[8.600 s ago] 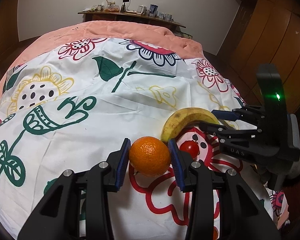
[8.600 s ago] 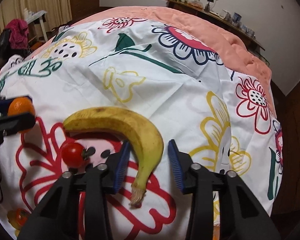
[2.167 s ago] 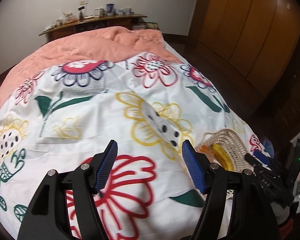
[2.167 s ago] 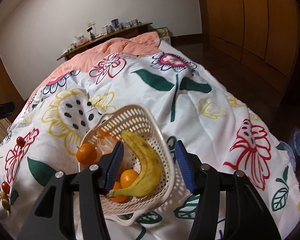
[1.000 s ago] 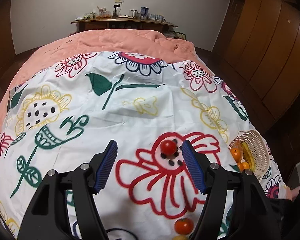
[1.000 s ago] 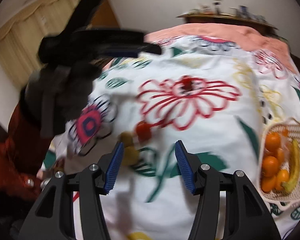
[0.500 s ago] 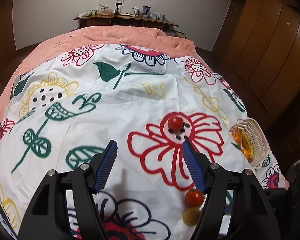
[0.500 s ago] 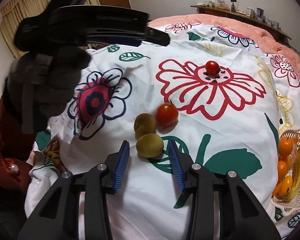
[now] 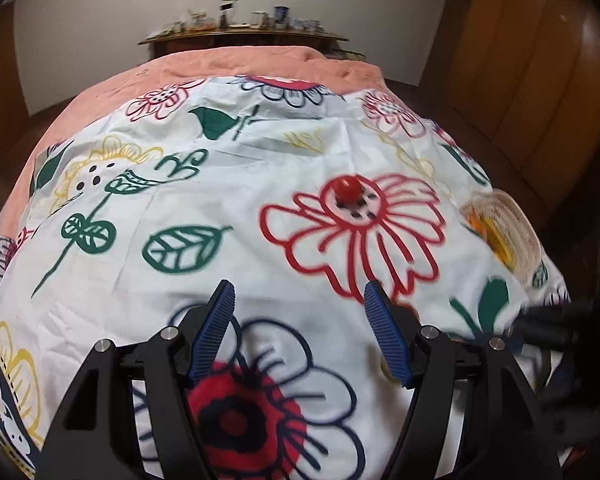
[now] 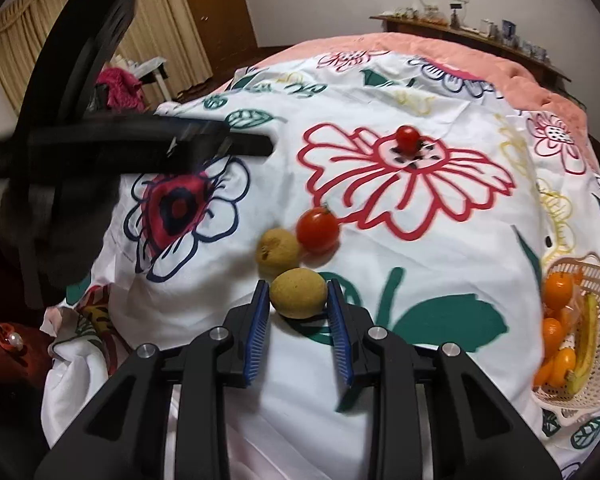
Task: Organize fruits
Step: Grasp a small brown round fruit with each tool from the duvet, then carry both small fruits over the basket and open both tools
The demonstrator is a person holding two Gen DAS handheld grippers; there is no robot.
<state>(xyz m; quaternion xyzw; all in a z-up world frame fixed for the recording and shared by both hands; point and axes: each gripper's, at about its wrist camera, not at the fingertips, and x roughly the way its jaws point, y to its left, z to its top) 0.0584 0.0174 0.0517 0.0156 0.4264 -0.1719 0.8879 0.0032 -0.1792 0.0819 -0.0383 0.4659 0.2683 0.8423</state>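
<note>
Right gripper (image 10: 298, 300) jaws just closed on kiwi (image 10: 298, 293), pads at its sides. Light, softish, fuzzy: hold mid-body, gently. Left gripper (image 9: 300, 330) open, empty.

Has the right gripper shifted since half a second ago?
No. The right gripper stays over the same kiwi beside the larger tomato; only its jaws have just been closing, pads now pressing the kiwi.
</note>
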